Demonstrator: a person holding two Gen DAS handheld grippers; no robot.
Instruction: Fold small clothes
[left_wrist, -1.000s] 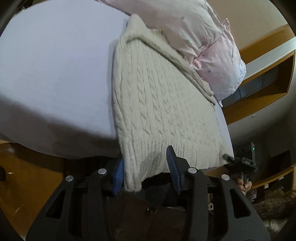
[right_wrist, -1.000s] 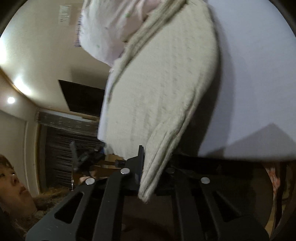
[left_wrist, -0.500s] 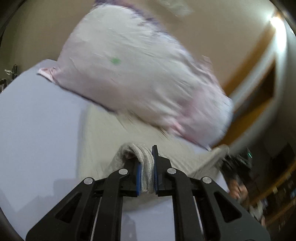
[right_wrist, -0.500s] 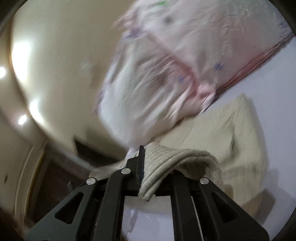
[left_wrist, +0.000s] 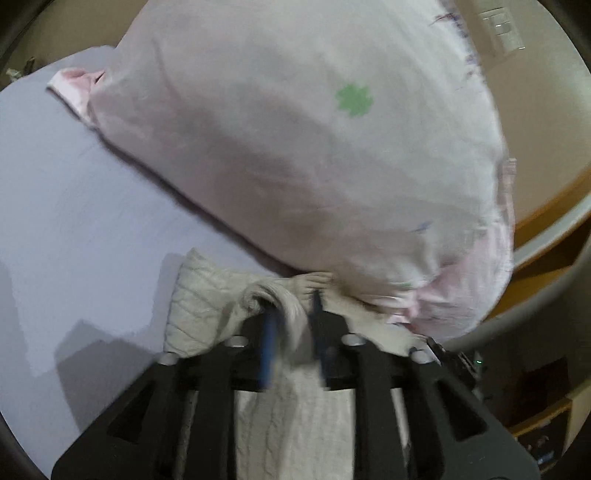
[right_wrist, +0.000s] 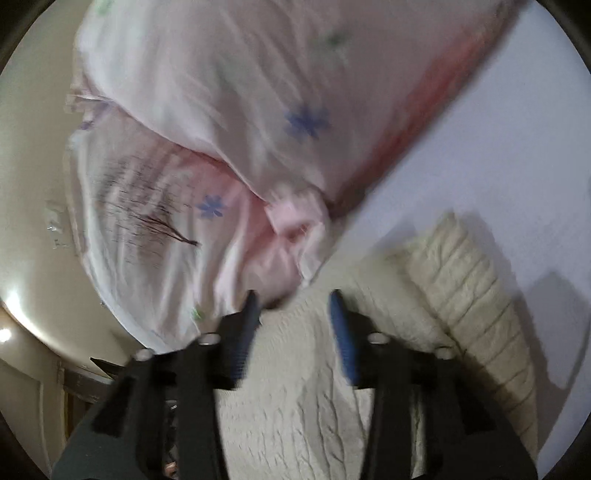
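Observation:
A cream cable-knit sweater lies folded over on the lavender bed sheet, its far edge against a pink pillow. My left gripper stands over the folded edge with its jaws parted, and a fold of the sweater's hem lies loosely between the blue pads. In the right wrist view the sweater lies flat under my right gripper, which is open and empty. The ribbed hem runs along the right.
A large pink pillow with flower prints lies right beyond the sweater; it also shows in the right wrist view. Bare sheet stretches to the right. A wooden headboard ledge stands at the far right.
Both grippers carried the sweater's hem up and over towards the pillow, folding it in half. The jaws of both have since opened, letting the hem go.

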